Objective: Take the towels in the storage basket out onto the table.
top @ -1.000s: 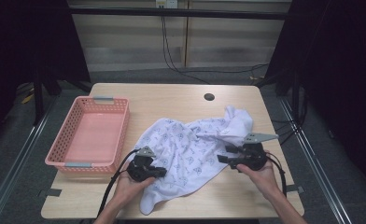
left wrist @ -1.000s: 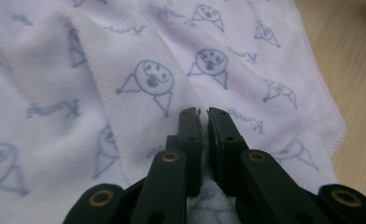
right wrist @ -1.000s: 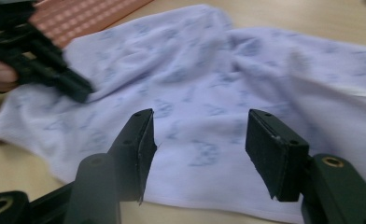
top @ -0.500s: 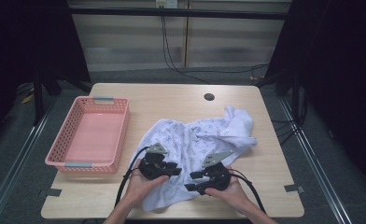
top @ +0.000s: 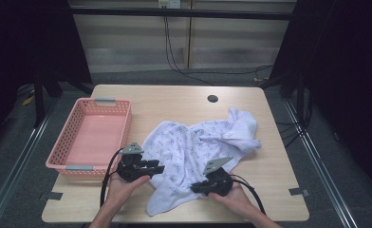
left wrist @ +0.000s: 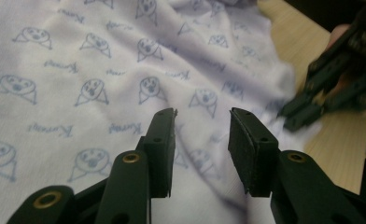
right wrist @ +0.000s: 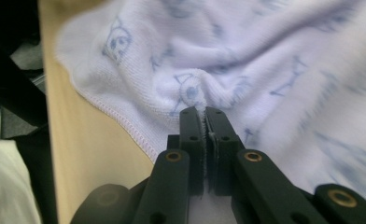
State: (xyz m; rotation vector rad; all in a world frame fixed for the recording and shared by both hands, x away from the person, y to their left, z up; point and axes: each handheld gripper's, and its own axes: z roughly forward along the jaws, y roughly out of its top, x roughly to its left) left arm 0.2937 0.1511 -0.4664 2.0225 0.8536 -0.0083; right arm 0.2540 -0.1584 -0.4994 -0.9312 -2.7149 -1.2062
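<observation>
A white cloth (top: 198,152) printed with small blue animal faces and a short word under each, too blurred to read, lies crumpled on the wooden desk (top: 174,102), right of the middle. Its long axis runs from a bunched heap at the far right down to a loose corner near the desk's front edge. The right gripper (top: 198,187) sits low at that front part of the cloth, and its fingers (right wrist: 191,140) have just closed and now pinch a raised fold of fabric close to the stitched hem, as the right gripper view shows. The left gripper (top: 158,168) hovers at the cloth's left edge; its fingers (left wrist: 160,149) have just been opening and stand apart above the fabric, nothing pressed between them. A pink basket (top: 65,156) stands along the desk's left side, near the cloth but not touching it. Bare wood lies open behind the cloth, where a small dark hole (top: 212,99) marks the far side, and along the right edge.
</observation>
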